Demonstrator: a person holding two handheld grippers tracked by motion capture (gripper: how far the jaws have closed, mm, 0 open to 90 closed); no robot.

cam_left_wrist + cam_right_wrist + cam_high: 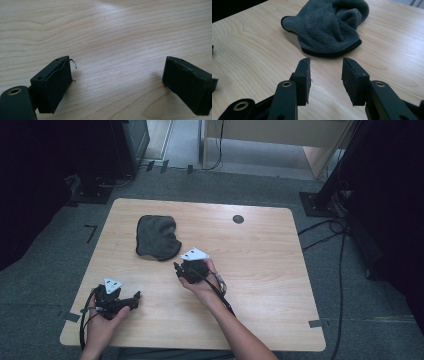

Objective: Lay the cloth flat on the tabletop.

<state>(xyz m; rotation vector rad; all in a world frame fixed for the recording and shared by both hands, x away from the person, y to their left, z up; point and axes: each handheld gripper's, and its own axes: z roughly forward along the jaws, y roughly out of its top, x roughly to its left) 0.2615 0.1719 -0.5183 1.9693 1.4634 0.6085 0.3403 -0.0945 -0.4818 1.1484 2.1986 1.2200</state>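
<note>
Right gripper [325, 80] jaws parted, nothing between, near grey cloth [329, 27]; left gripper [117, 85] spread wide over table [112, 37].

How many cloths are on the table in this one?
1. The grey cloth lies crumpled on the table, toward its far left, just ahead of the right tongs; nothing seems to hide another.
</note>
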